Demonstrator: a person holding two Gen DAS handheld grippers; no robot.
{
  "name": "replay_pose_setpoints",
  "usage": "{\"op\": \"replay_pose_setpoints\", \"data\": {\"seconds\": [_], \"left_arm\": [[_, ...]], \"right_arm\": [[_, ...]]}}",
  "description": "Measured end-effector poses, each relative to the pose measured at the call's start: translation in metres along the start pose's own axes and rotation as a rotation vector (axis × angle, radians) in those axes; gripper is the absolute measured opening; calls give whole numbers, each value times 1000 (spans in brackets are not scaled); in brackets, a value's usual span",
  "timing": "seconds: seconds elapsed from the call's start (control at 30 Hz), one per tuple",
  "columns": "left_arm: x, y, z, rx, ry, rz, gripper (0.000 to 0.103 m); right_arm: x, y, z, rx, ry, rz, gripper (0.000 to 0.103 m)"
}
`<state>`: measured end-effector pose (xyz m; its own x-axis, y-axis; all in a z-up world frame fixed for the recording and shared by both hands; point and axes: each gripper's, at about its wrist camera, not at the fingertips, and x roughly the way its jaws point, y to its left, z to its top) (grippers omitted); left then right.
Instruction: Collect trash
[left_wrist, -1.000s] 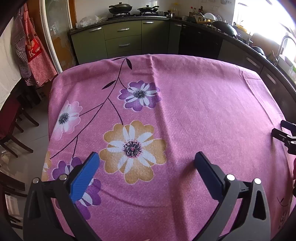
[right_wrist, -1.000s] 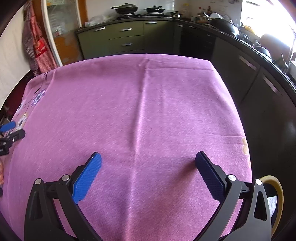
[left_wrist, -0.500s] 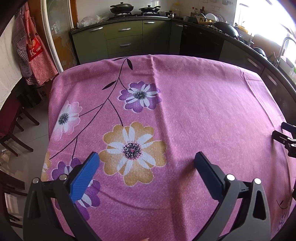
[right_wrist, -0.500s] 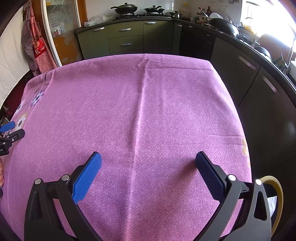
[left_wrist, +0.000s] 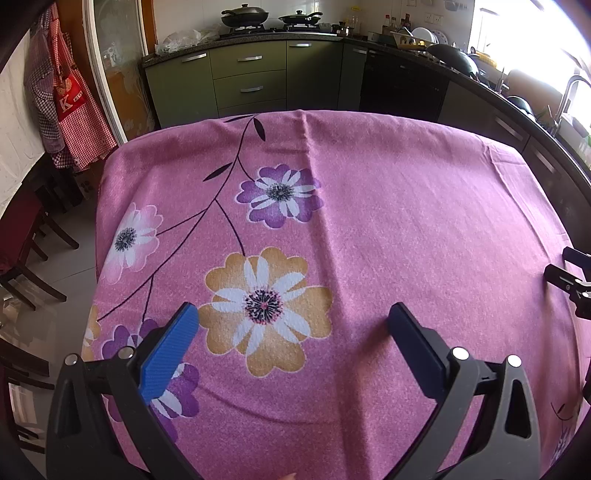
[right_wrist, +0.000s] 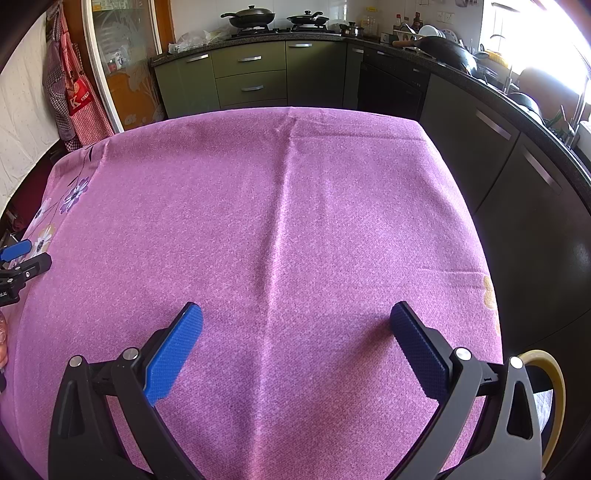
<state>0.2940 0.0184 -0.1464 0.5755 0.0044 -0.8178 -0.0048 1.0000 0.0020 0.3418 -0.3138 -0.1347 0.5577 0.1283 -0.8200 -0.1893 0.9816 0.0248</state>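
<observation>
Left gripper (left_wrist: 293, 325) over the surface (left_wrist: 406, 206), fingers (left_wrist: 168, 349) spread wide, nothing between them. It sits above the orange flower (left_wrist: 264, 308) print on the pink cloth.

Right gripper (right_wrist: 295, 326) likewise spread wide and empty, over the plain stretch of cloth right of that flower. Its tip shows at the right edge of the left wrist view.

No trash item shows on the cloth in either view, so no axis or heading to note.

Yellow-rimmed bin (right_wrist: 554, 391) partly seen past the surface's right edge, beside the right gripper; contents cannot be told.

Room: kitchen. Red checked apron (left_wrist: 70, 110) hangs far left of the flower. Green cabinets (left_wrist: 251, 86) beyond it. Two lidded pans (left_wrist: 245, 14) on the hob. Dark chairs (left_wrist: 22, 243) at left.
</observation>
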Motion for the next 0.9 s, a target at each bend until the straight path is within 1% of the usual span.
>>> {"op": "replay_pose_setpoints", "data": {"seconds": [0.33,0.9], "left_arm": [[4,2,5,-2,-1,2,98],[4,2,4,2,-2,1,98]], "right_arm": [[0,0,0,0,0,0,100],[0,0,0,0,0,0,100]]}}
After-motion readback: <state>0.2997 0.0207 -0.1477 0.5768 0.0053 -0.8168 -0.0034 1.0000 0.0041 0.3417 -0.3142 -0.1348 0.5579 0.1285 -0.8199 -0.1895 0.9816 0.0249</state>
